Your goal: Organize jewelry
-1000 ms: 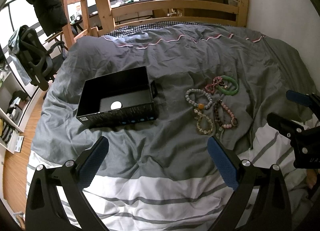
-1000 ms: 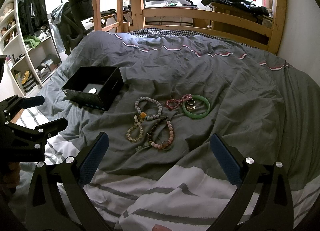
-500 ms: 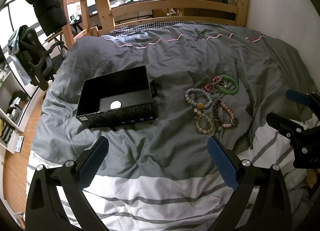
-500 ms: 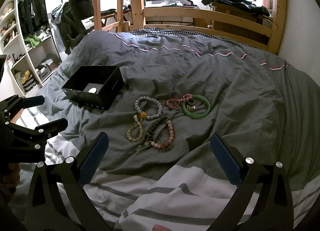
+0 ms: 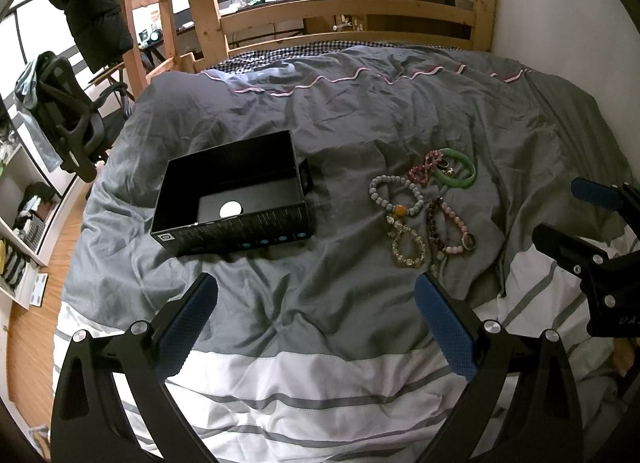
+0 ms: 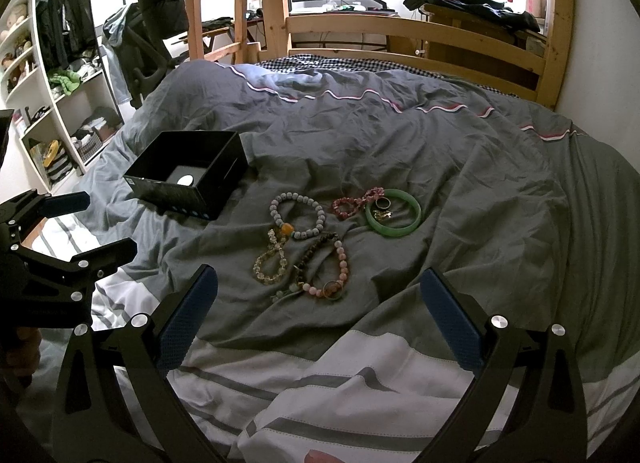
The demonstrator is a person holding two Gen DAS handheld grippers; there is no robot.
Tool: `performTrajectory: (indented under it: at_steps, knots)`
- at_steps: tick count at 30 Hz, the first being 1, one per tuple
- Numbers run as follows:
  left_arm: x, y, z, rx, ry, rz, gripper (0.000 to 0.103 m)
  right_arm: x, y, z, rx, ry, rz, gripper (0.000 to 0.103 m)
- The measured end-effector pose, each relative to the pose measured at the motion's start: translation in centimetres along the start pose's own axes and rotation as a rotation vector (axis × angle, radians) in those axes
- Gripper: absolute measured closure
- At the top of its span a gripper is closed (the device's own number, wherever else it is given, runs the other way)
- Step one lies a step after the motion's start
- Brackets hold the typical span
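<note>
Tool (image 5: 316,321) on the left spread wide, tool (image 6: 318,313) on the right likewise, both empty over the bed (image 6: 460,167). No shift from a second ago. Jewelry (image 6: 316,239) untouched beside the open black box (image 5: 232,191); sorting not begun.

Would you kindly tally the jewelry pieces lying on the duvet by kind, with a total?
Beaded bracelets: 5 (grey, clear-yellowish, dark brown, pale pink, dark pink)
Bangles: 1 (green bangle)
Rings: 1 (ring, inside the bangle)
Small gold-coloured pieces: 1 (beside the ring, kind unclear)
Total: 8
</note>
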State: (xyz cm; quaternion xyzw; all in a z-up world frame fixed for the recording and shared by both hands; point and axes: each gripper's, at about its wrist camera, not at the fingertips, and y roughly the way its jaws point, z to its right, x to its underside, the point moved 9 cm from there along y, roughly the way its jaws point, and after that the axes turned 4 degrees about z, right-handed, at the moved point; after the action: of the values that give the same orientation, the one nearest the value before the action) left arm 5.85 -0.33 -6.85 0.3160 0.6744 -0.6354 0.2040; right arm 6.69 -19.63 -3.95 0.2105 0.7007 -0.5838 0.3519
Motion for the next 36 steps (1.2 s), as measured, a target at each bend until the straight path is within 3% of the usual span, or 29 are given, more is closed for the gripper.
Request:
performTrajectory:
  at_steps: [28,33,36]
  knots:
    - [0.9,0.6,0.1,0.020,0.002,-0.011,0.006,0.1,0.4,0.2,0.000,0.010,-0.006,0.003]
    - [1.6,2.2,1.1,0.094,0.014,-0.039,0.008,0.2,1.2,1.4,0.029,0.049,-0.011,0.003]
    - [2.2,3.5,2.2,0.159,0.017,-0.080,0.022,-0.2,2.3,3.0,0.050,0.058,-0.008,0.003]
